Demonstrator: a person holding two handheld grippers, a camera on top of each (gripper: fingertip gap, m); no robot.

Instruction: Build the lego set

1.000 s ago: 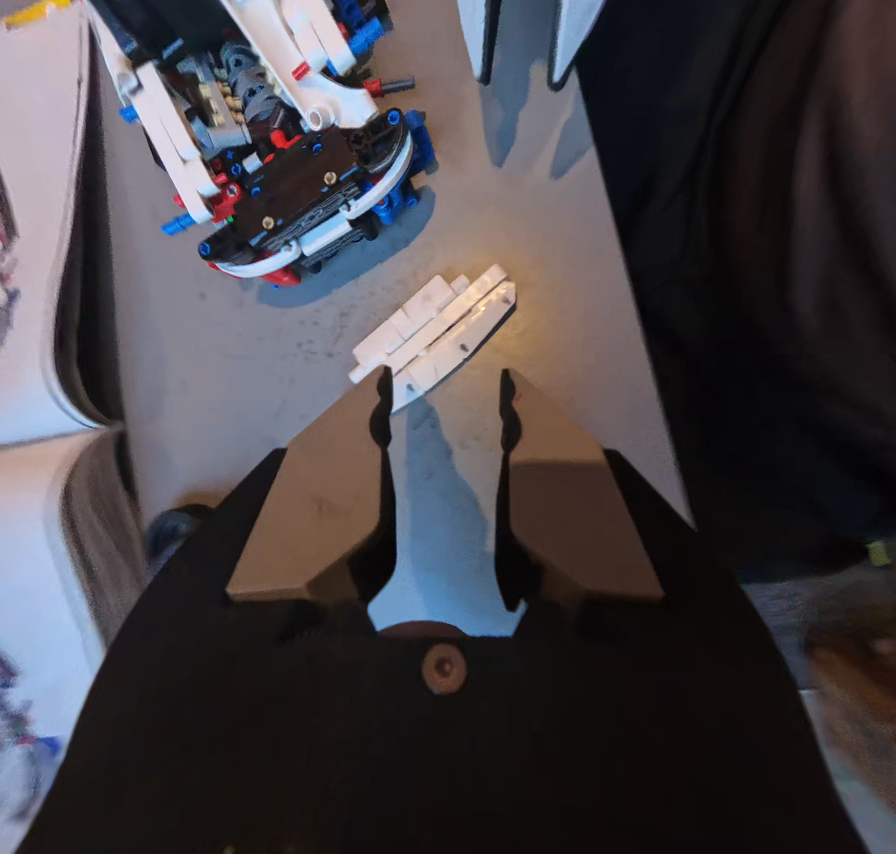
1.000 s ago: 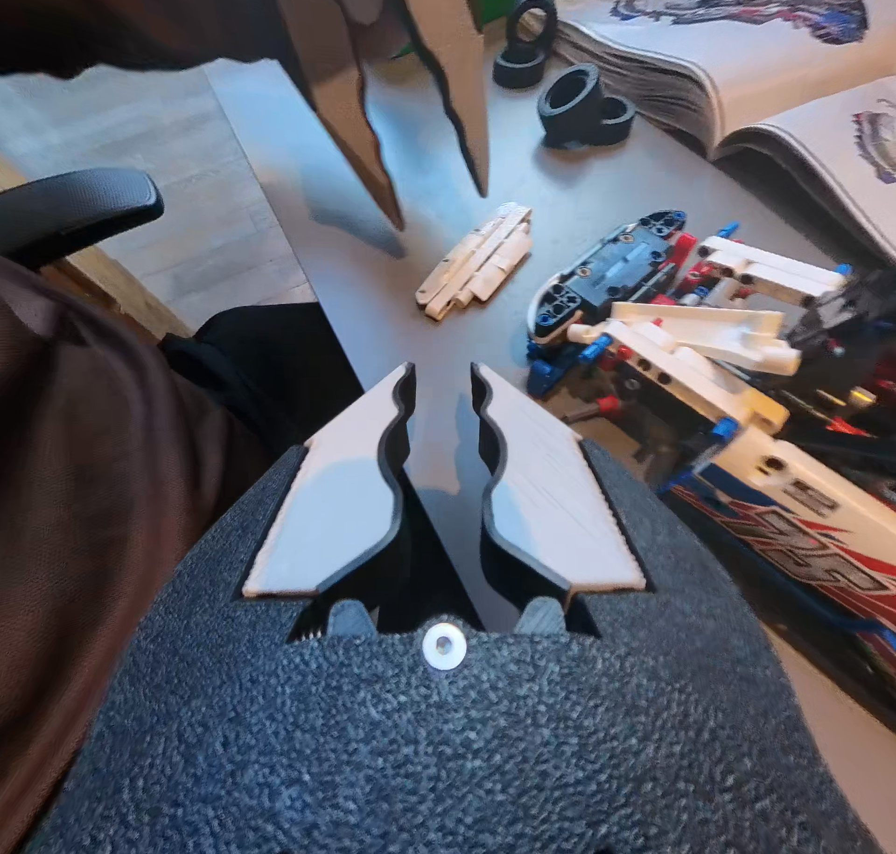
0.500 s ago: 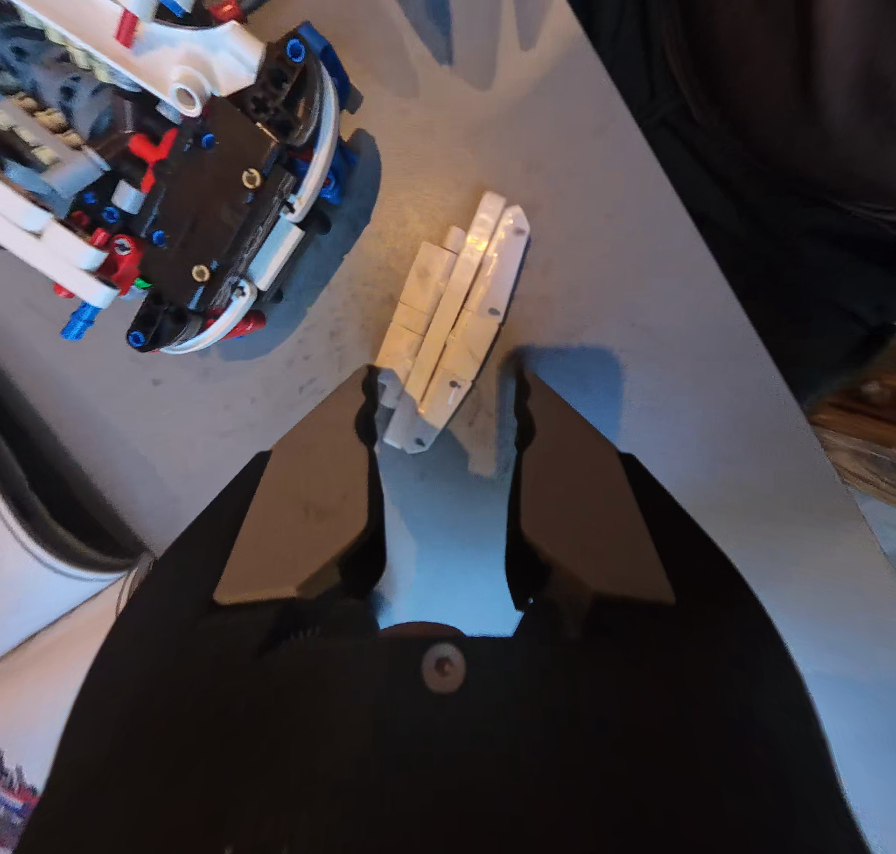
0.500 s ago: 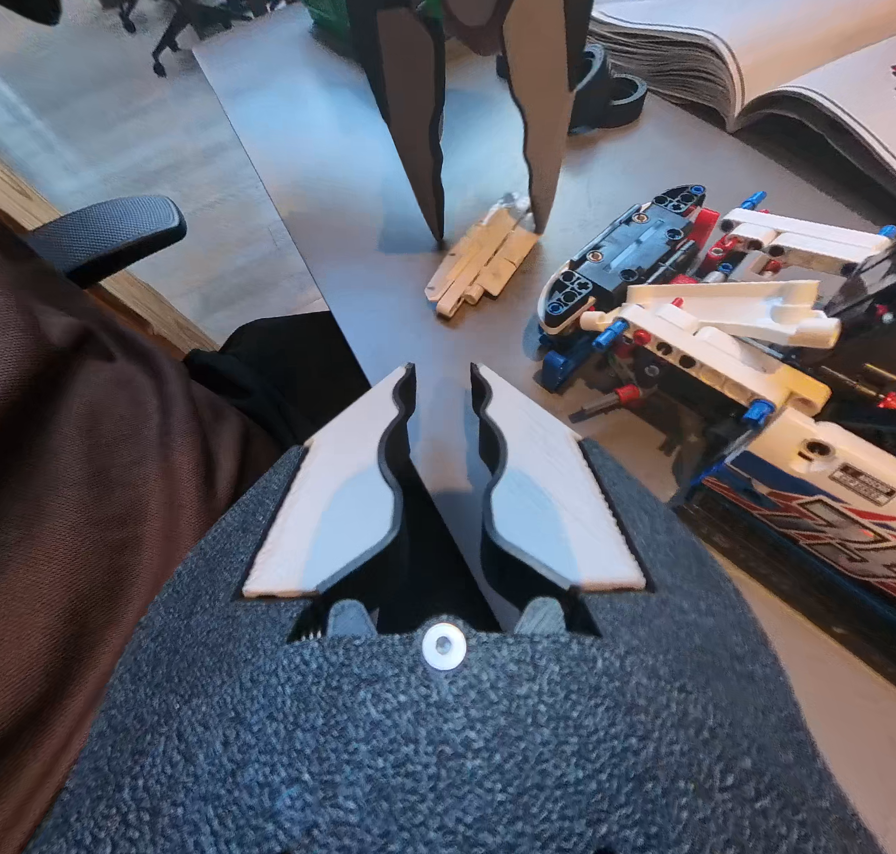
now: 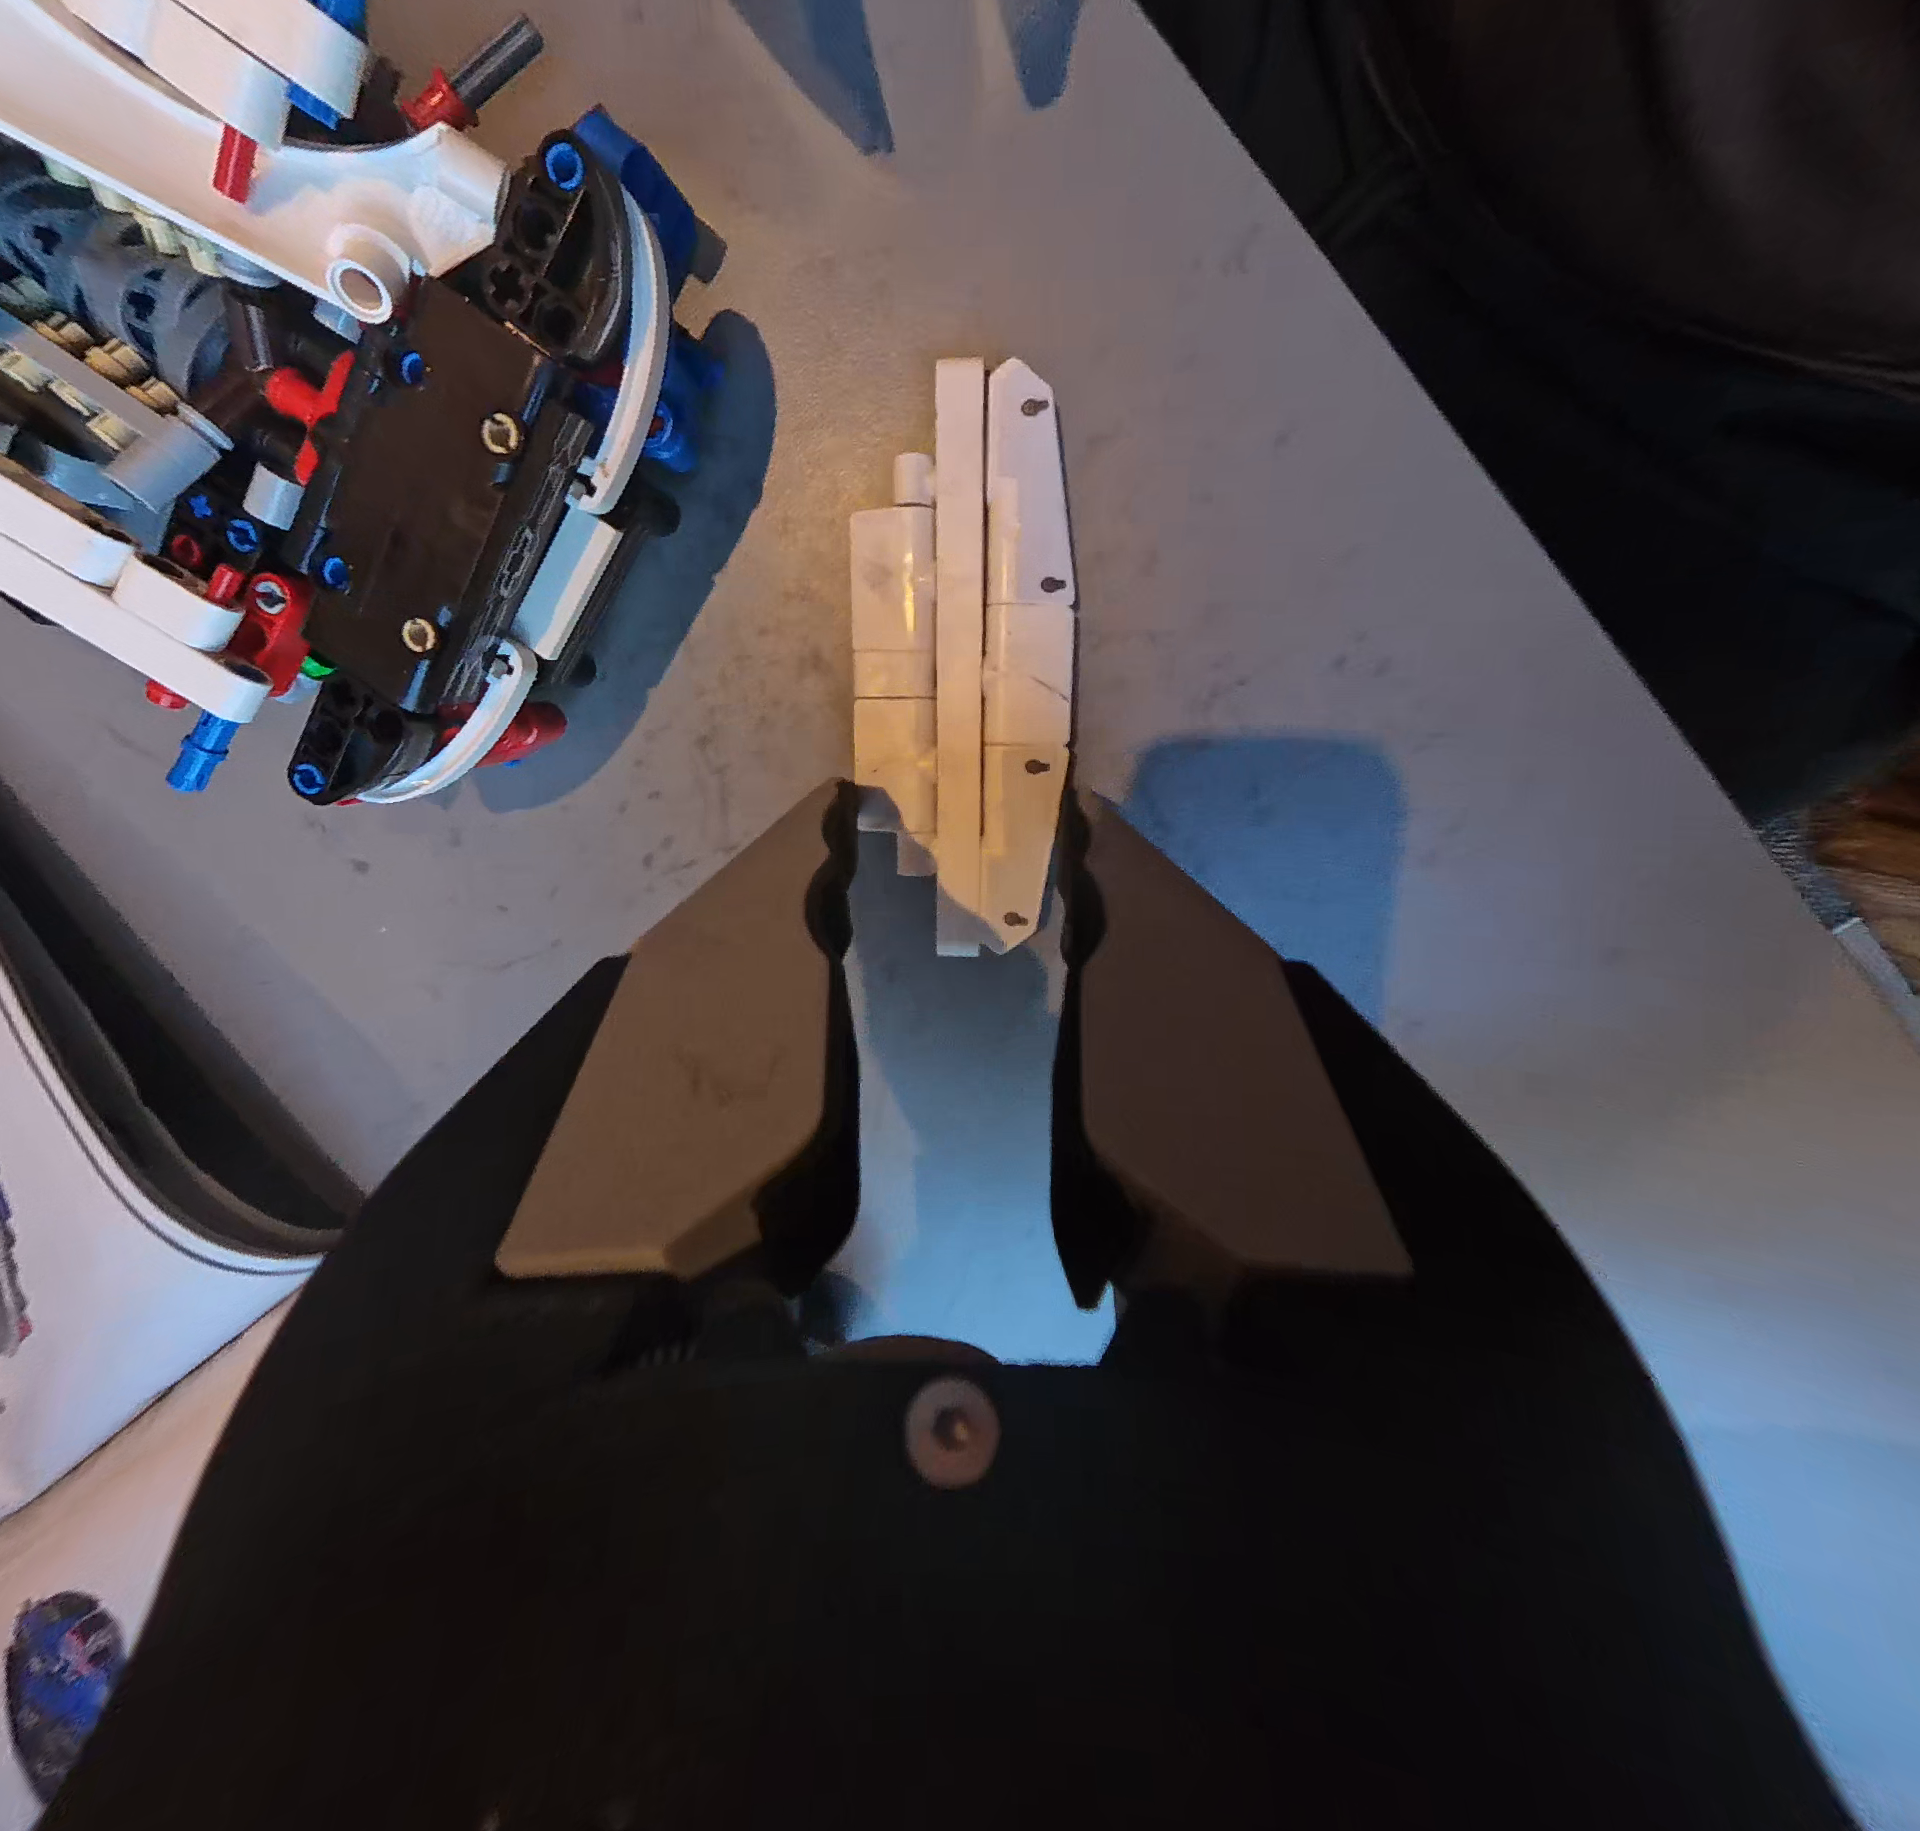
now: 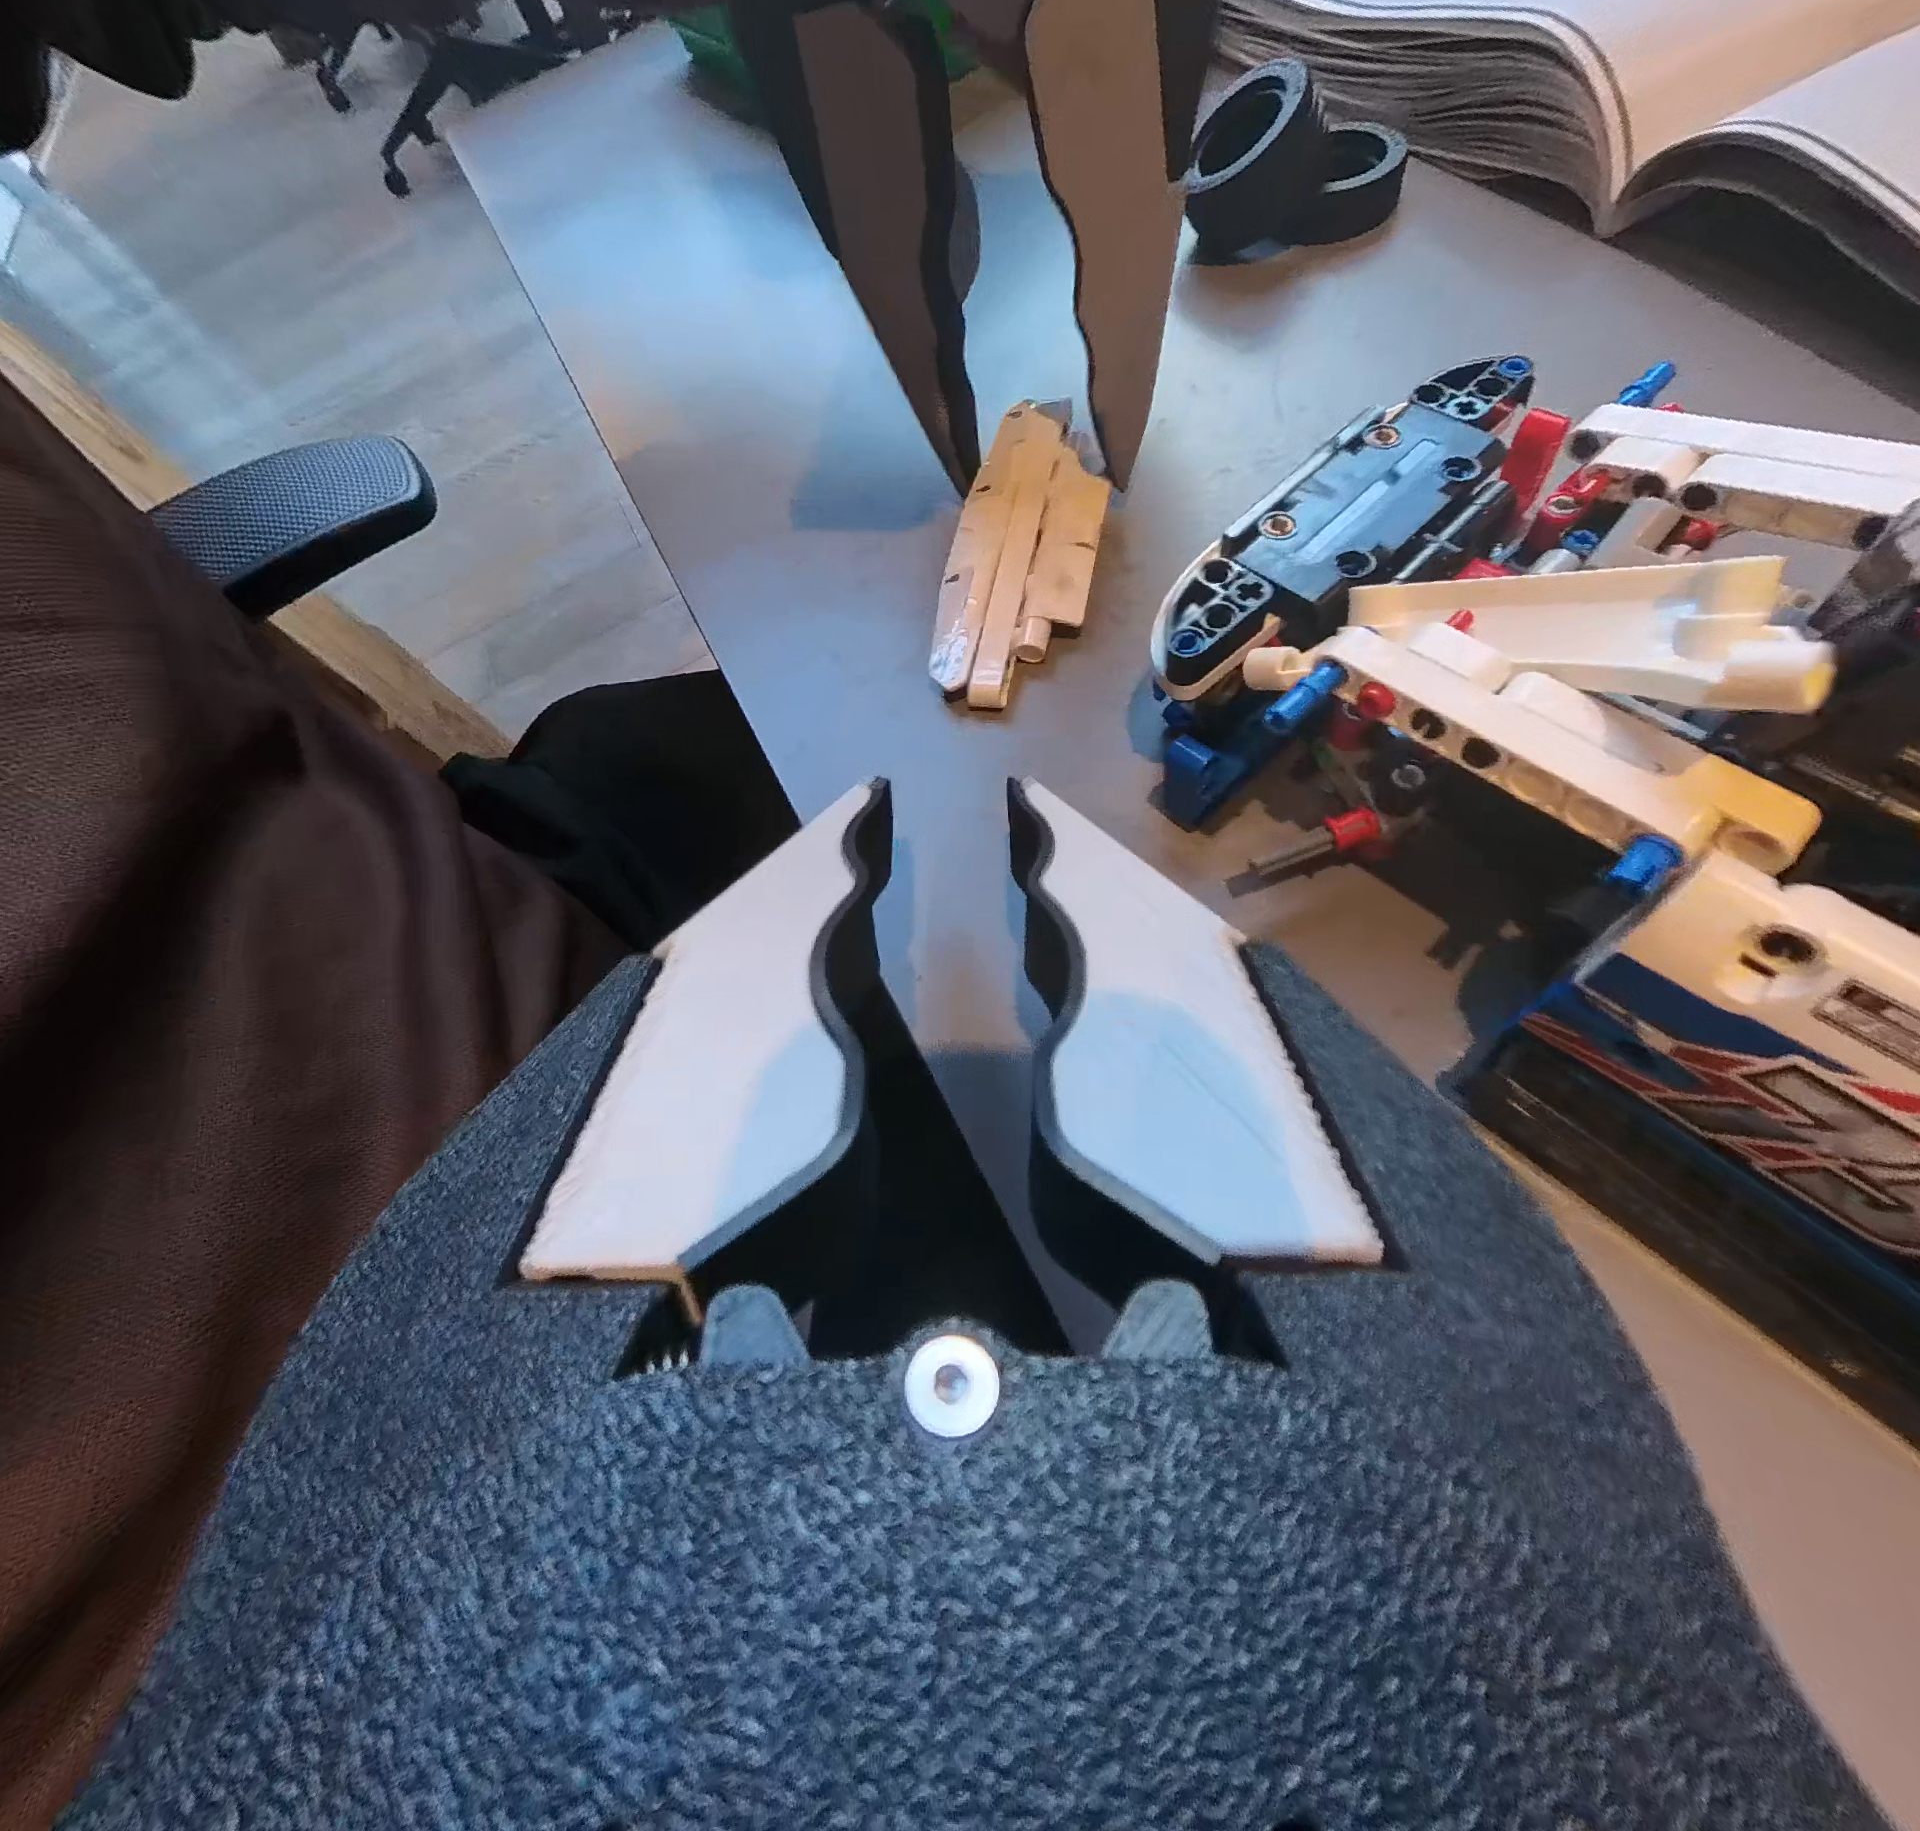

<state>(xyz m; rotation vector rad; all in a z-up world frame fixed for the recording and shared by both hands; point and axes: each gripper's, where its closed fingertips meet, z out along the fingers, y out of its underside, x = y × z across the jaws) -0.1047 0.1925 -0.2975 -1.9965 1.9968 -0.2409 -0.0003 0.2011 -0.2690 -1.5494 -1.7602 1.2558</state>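
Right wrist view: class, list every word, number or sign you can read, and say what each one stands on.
Nothing here can be read clearly enough to quote.
Small grey sticker on the Lego car, on its white side panel: too small and blurred.
Red and blue lettering on the panel below it: slanted and cut off by the picture's edge.
Open instruction book: only a blurred printed picture shows.

You see glossy white plastic panel piece [image 5: 961, 638] on smooth matt grey table [image 5: 1299, 555]; at 1 o'clock, matt paper manual [image 6: 1621, 46]; your right gripper [image 6: 948, 794] body rough, grainy.
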